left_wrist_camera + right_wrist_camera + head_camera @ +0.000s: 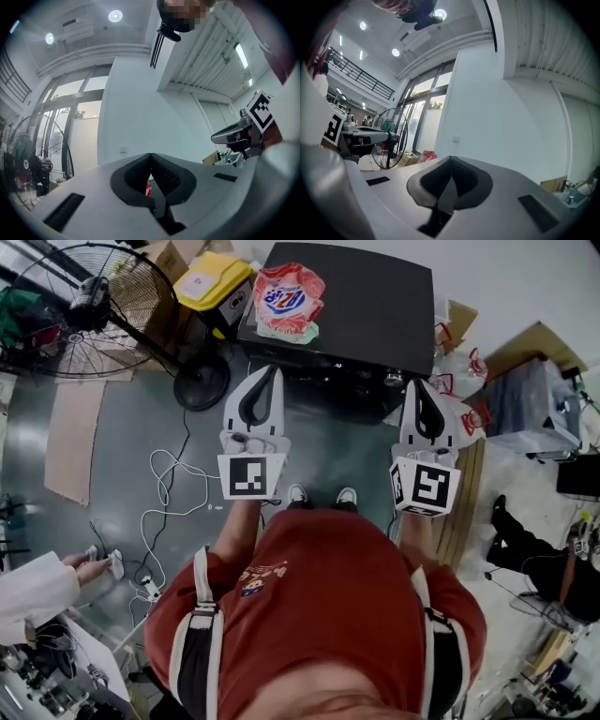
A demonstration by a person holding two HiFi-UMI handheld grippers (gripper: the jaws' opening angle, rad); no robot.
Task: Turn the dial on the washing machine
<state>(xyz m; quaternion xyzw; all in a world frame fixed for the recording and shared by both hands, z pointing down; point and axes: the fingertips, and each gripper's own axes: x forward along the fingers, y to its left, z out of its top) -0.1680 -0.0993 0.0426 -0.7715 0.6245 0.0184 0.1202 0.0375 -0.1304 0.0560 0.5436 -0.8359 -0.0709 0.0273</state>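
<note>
The washing machine [375, 296] is a dark box seen from above, straight ahead of me. A red and white detergent bag [286, 301] lies on its lid. Its front control strip [352, 376] is in shadow, and I cannot make out the dial. My left gripper [272, 371] hangs just before the machine's left front corner, its jaws meeting at the tips with nothing between them. My right gripper [419, 382] is level with it near the right front corner, also shut and empty. Both gripper views face a white wall, with the left gripper [150, 154] and the right gripper [451, 158] shut.
A big floor fan [84, 310] stands at the left, with a yellow box [214, 279] beside the machine. White cables [169, 493] trail over the grey floor. Another person's hand [89, 568] is at the left and someone's legs [530, 554] at the right. Cardboard boxes [539, 343] crowd the right.
</note>
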